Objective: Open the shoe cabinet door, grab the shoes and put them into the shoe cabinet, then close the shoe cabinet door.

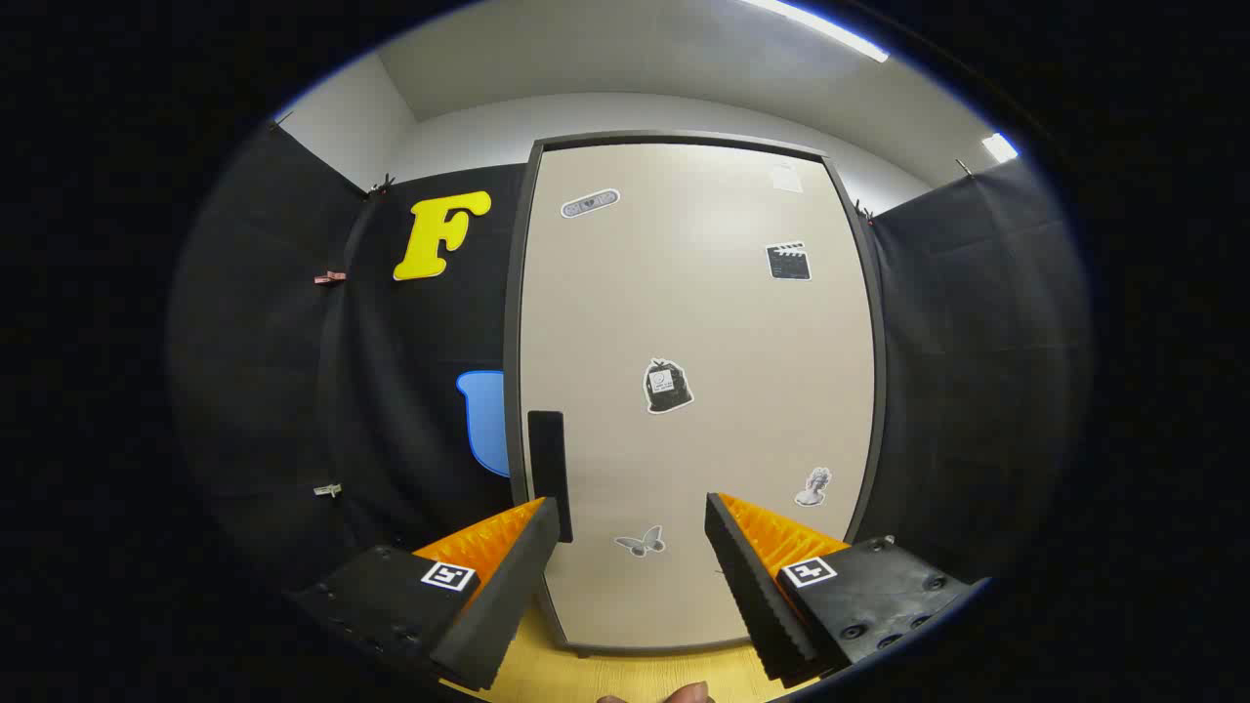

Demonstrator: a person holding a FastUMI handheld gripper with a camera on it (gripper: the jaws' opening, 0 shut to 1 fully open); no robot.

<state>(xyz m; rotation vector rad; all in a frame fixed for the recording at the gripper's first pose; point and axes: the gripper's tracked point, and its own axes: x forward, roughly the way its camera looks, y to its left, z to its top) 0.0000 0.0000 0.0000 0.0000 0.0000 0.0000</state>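
Observation:
The shoe cabinet [698,322] stands straight ahead of me, a tall beige box with a dark grey frame and several stickers on its door. The door is shut. A black upright handle [547,459] sits on the door's left edge, just above and beyond my left finger. My gripper [633,517] is open, its orange and black fingers spread wide with nothing between them, pointing at the door's lower part. The left fingertip [547,517] is close under the handle; whether it touches is not clear.
Black cloth walls close in on the cabinet's left and right. A light wooden floor [625,674] runs under the cabinet's base. A bit of a person's hand [684,694] shows between the fingers at the very bottom.

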